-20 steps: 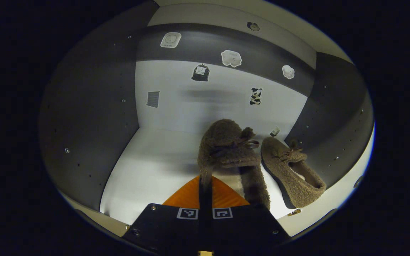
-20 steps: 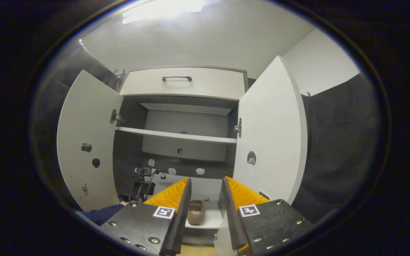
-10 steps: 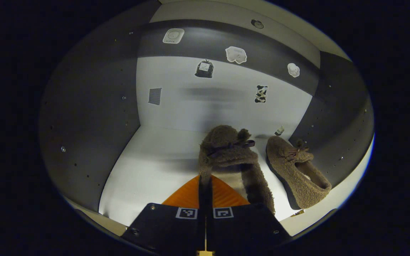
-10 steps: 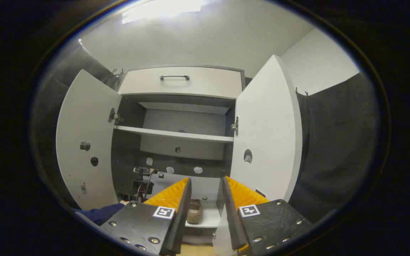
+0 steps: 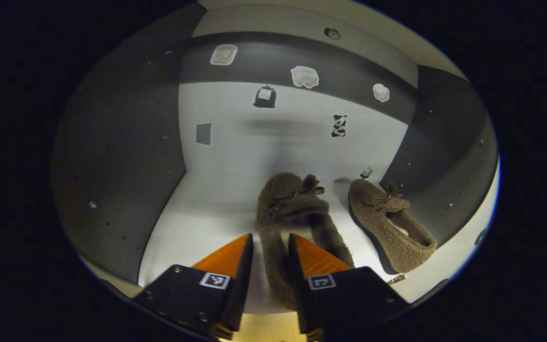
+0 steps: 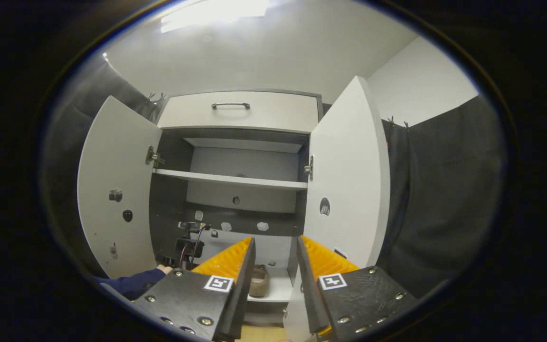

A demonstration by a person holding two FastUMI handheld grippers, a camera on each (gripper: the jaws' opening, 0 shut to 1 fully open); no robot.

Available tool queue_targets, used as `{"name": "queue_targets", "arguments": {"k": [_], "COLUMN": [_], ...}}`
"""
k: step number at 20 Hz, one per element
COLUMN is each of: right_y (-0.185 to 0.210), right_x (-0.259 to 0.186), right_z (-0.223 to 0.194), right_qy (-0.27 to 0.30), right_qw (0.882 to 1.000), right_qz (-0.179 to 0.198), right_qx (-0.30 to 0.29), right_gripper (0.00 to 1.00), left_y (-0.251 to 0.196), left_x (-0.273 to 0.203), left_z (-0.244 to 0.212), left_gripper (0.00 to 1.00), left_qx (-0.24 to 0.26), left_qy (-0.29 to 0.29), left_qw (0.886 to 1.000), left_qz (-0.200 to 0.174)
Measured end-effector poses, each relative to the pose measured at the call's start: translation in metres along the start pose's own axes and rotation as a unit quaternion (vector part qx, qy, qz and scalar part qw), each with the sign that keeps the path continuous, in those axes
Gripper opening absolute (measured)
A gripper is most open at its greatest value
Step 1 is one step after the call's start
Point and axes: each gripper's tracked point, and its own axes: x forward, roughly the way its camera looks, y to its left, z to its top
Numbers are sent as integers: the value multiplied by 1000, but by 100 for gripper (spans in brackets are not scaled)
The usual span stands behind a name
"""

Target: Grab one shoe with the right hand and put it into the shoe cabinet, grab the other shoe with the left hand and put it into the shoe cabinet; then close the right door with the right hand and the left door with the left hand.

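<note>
My left gripper (image 5: 269, 244) stands spread around the near shoe (image 5: 287, 223), on the shoe cabinet (image 5: 207, 223) floor beside the second shoe (image 5: 390, 225). My right gripper (image 6: 276, 266) hangs spread outside. Back-wall stickers (image 5: 222, 54) are unreadable.

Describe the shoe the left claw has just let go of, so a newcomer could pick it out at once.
Look inside the open white shoe cabinet, on its pale bottom shelf. Two fuzzy brown bow-topped slippers lie side by side there. It is the slipper nearer the middle, its heel between the fingers of the now open left claw; the other slipper lies against the dark side wall.
</note>
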Motion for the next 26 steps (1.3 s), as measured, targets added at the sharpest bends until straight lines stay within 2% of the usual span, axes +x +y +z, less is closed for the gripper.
{"name": "queue_targets", "arguments": {"k": [1, 3, 6, 7, 8, 9, 14, 17, 18, 20, 22, 23, 24, 26], "right_y": [-1, -4, -12, -16, -20, -24, -50, -74, -84, -99, -118, -128, -136, -149], "right_x": [-3, -9, -19, -23, -27, -32, -50, -56, -58, -57, -55, -54, -53, -47], "right_z": [1, 1, 5, 7, 9, 12, 16, 14, 11, 10, 5, 0, -5, -16], "right_qy": [-1, -2, -8, -11, -13, -16, -21, -17, -15, -14, -10, -6, -2, 9], "right_qw": [1000, 1000, 1000, 1000, 1000, 1000, 999, 999, 999, 999, 999, 999, 999, 999], "right_qz": [2, 6, 15, 18, 20, 22, 32, 25, 21, 14, 3, -5, -12, -20], "right_qx": [2, 6, 11, 12, 12, 14, 27, 26, 28, 34, 36, 35, 35, 38], "right_gripper": [51, 51, 52, 51, 51, 51, 51, 51, 48, 55, 55, 51, 48, 51], "left_y": [0, 0, -6, -10, -14, -20, -41, -61, -66, -74, -77, -78, -80, -84], "left_x": [-6, -19, -48, -60, -73, -87, -167, -220, -239, -277, -309, -322, -334, -357], "left_z": [-2, -2, 0, 1, 5, 9, 35, 55, 62, 76, 87, 92, 94, 94], "left_gripper": [58, 65, 67, 74, 74, 67, 67, 66, 66, 66, 73, 67, 67, 75], "left_qx": [4, 9, 4, 3, 3, 4, 5, 4, 5, 8, 7, 8, 10, 19], "left_qy": [-1, -10, -26, -33, -46, -64, -152, -208, -228, -267, -300, -314, -322, -330], "left_qw": [1000, 1000, 1000, 999, 999, 998, 988, 978, 973, 963, 954, 949, 947, 944], "left_qz": [0, 4, 1, -1, -4, -7, -9, -21, -24, -25, -19, -17, -17, -15]}}
